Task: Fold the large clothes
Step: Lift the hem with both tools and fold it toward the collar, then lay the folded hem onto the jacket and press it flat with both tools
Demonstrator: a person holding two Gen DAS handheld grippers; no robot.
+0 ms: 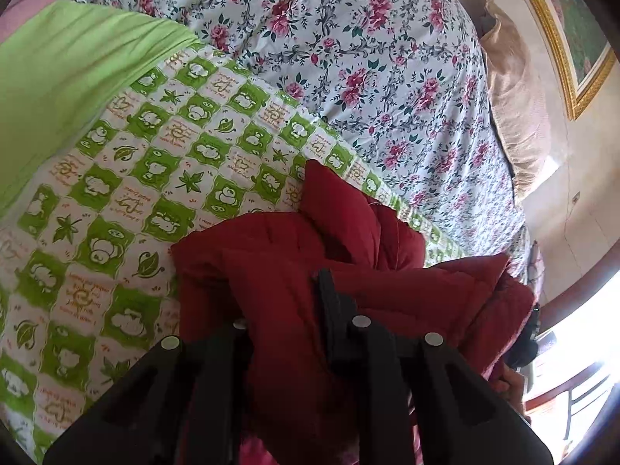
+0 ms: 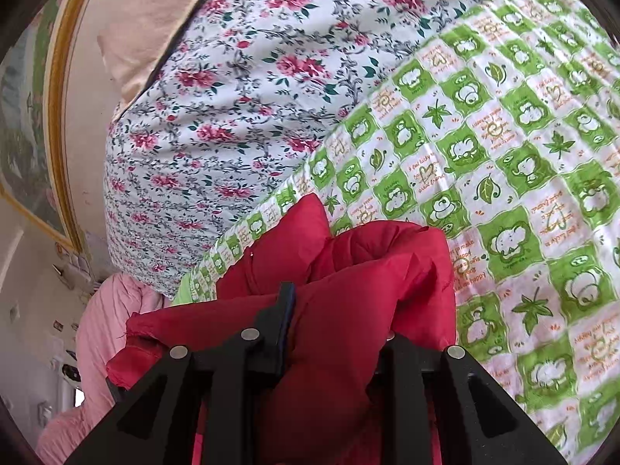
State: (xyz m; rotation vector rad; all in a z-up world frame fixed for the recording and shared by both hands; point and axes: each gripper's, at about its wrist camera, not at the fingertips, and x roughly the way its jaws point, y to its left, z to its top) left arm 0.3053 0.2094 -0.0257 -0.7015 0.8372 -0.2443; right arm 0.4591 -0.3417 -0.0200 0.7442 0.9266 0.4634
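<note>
A thick red padded jacket (image 1: 271,255) lies bunched over the near part of a bed, on a green-and-white checked quilt (image 1: 155,162). My left gripper (image 1: 283,302) is shut on a fold of it; one black finger (image 1: 329,302) shows and red fabric covers the other. In the right wrist view the same red jacket (image 2: 368,263) bulges up between the jaws of my right gripper (image 2: 337,310), which is shut on it. One of that gripper's fingers (image 2: 285,310) stands clear against the cloth and the other is buried in it. The jacket's lower part is hidden behind both gripper bodies.
A floral duvet (image 1: 368,58) is heaped beyond the quilt, with a plain green cloth (image 1: 69,85) to its left and a beige pillow (image 1: 515,116) by the wall. A gold-framed picture (image 1: 562,38) hangs there. Pink bedding (image 2: 104,329) drapes off the bed's edge. A person's hand (image 1: 507,383) shows at the right.
</note>
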